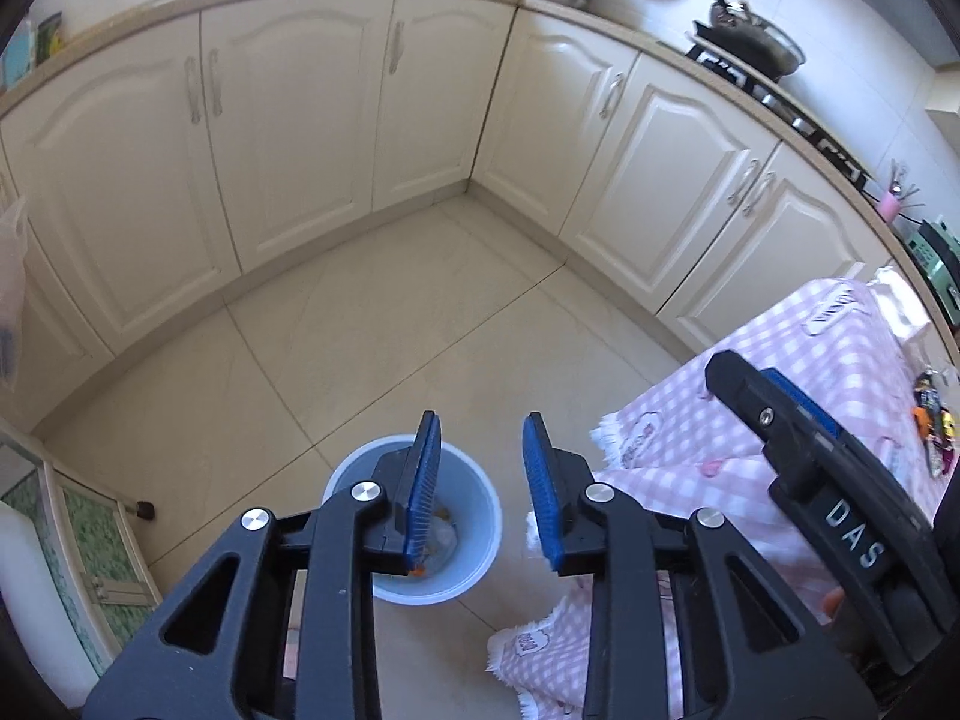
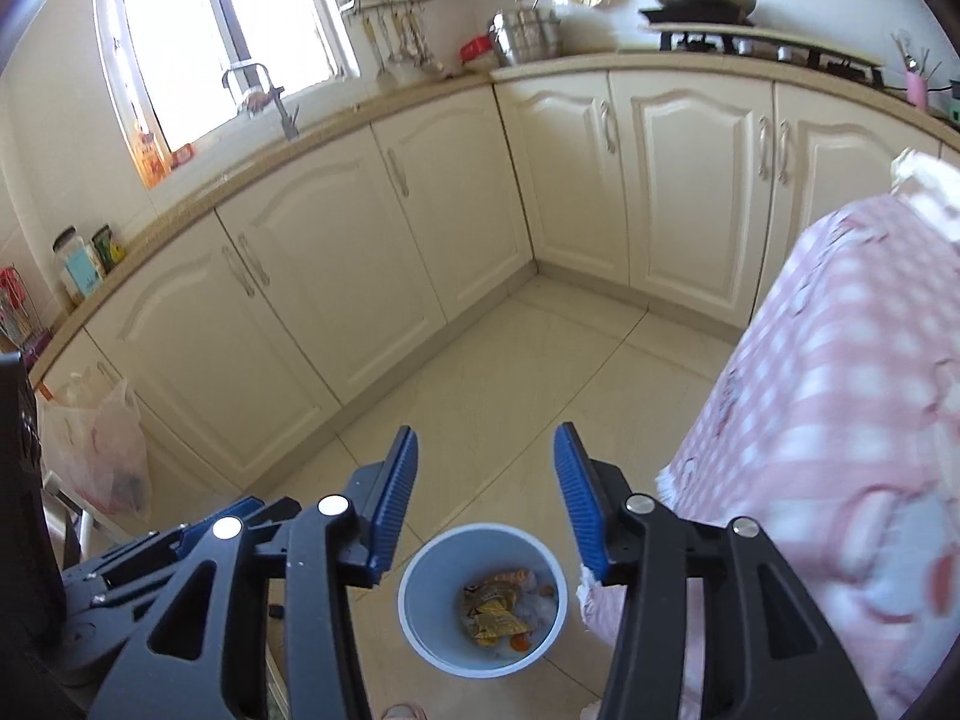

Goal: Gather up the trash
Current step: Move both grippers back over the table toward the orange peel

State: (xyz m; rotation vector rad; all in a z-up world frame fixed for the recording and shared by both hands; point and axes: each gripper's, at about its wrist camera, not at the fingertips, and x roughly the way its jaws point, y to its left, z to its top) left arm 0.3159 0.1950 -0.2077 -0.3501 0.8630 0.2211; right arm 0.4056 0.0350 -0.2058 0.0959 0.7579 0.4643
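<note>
A light blue trash bin (image 2: 420, 600) stands on the tiled floor beside the table. It holds a crumpled yellow wrapper (image 2: 489, 609), orange scraps and white paper. My right gripper (image 2: 486, 504) is open and empty, hovering above the bin. My left gripper (image 1: 480, 492) is open and empty, also above the bin (image 1: 474, 516), whose left part is hidden behind the left finger. The right gripper's body (image 1: 840, 492) shows at the right of the left wrist view. More colourful wrappers (image 1: 933, 420) lie on the table top at the far right.
A table under a pink checked cloth (image 1: 810, 360) (image 2: 840, 390) stands right of the bin. Cream kitchen cabinets (image 1: 300, 120) line the walls, with a stove and pan (image 1: 756, 42) on the counter. A plastic bag (image 2: 96, 450) hangs at left.
</note>
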